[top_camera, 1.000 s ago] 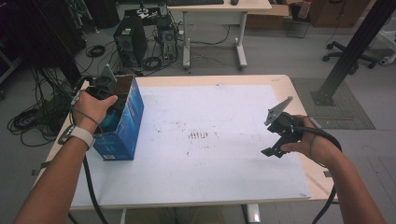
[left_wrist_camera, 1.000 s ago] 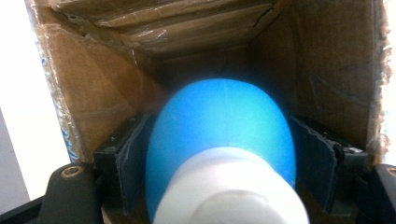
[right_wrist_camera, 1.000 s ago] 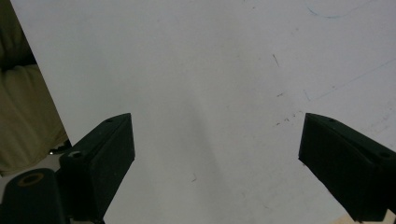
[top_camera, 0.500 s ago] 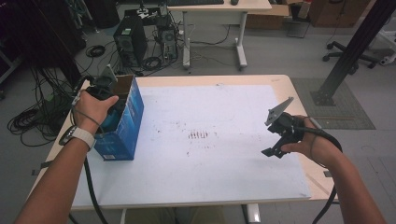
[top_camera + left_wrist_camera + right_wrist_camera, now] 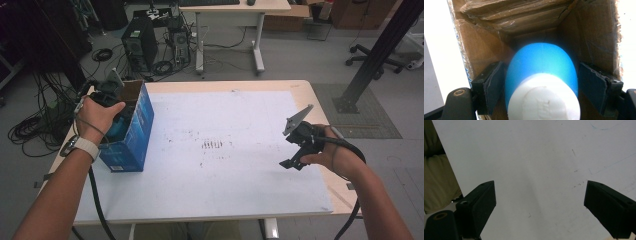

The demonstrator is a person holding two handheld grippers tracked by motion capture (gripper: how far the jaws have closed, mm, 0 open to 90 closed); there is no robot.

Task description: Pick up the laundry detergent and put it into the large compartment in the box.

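Blue bottle (image 5: pixel 541 67) between left claw (image 5: pixel 541 87) jaws

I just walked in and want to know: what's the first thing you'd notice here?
The bright blue box standing open at the left edge of the white table, with the left gripper reaching into it. Inside, a blue bottle with a white cap sits between its jaws, with gaps either side. The right gripper hangs open over the bare tabletop.

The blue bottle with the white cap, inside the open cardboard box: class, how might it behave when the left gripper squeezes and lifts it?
The blue bottle looks smooth and rounded, so it may slip between the flat pads. Its glossy plastic-looking wall might flex a little. The box fits closely around it, so it could drag on the walls.
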